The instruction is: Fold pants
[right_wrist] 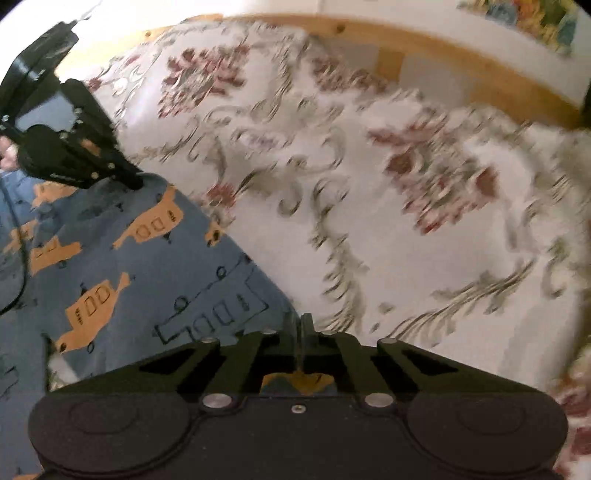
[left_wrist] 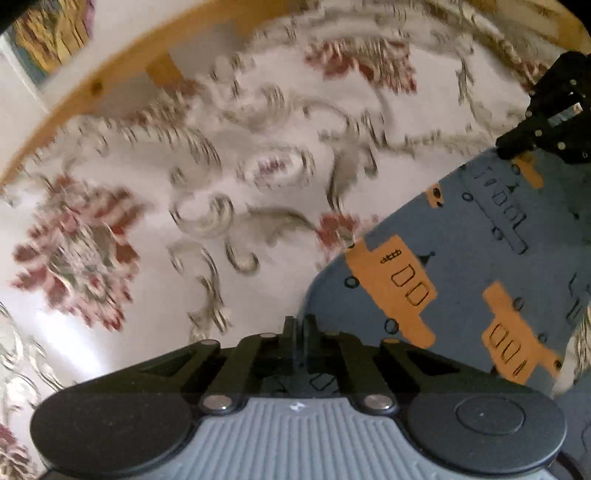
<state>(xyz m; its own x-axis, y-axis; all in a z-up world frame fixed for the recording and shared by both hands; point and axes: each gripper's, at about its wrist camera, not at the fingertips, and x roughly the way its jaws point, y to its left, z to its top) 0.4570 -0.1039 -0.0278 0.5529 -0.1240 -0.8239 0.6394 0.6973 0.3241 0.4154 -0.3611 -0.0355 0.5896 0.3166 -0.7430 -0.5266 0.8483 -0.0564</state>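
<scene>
The pants [left_wrist: 472,258] are blue-grey with orange vehicle prints, stretched above a floral bedspread [left_wrist: 221,184]. My left gripper [left_wrist: 298,325] is shut on one corner of their edge at the lower middle of the left wrist view. The right gripper [left_wrist: 509,153] shows at the upper right there, pinching the far corner. In the right wrist view the pants [right_wrist: 122,266] fill the lower left, and my right gripper [right_wrist: 300,323] is shut on their edge. The left gripper [right_wrist: 135,182] appears at the upper left, clamped on the other corner. The background is blurred by motion.
A white bedspread [right_wrist: 369,184] with red flowers and grey scrolls covers the bed. A wooden bed frame rail [left_wrist: 92,92] runs along the far side, also seen as the rail [right_wrist: 461,51]. A colourful cloth [right_wrist: 535,18] lies beyond it.
</scene>
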